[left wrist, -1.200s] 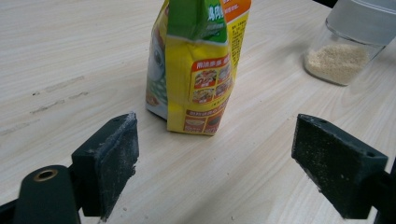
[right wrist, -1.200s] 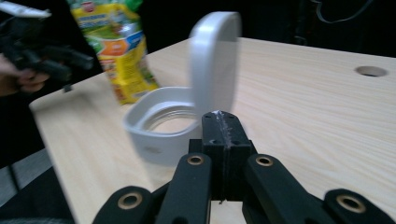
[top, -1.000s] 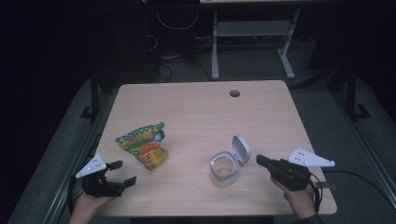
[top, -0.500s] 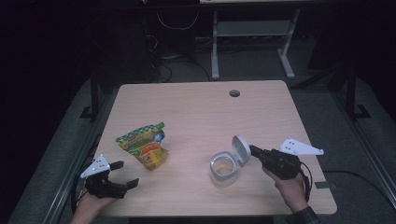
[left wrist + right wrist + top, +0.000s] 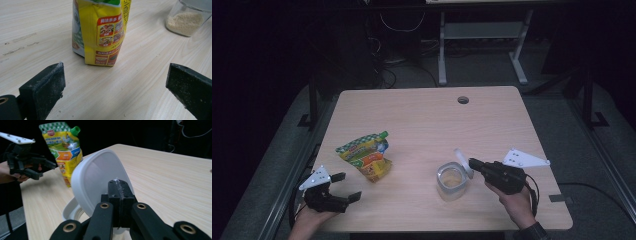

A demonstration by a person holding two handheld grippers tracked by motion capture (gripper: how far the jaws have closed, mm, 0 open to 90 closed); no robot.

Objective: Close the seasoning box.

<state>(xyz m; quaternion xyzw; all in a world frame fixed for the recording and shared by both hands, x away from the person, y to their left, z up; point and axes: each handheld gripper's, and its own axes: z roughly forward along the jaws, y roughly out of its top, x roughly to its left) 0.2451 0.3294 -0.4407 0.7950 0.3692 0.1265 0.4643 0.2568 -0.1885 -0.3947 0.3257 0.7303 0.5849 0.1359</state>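
Pinching the white lid (image 5: 97, 180) of the jar (image 5: 452, 181) near the desk's (image 5: 427, 115) front edge, our right gripper (image 5: 473, 164) is clamped shut; our left gripper (image 5: 344, 187) rests spread wide facing the pouch (image 5: 100, 30).

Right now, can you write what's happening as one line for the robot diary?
right hand-held gripper: shut, pressing jar lid | left hand-held gripper: open, facing yellow pouch | jar: grains inside, lid tilted up
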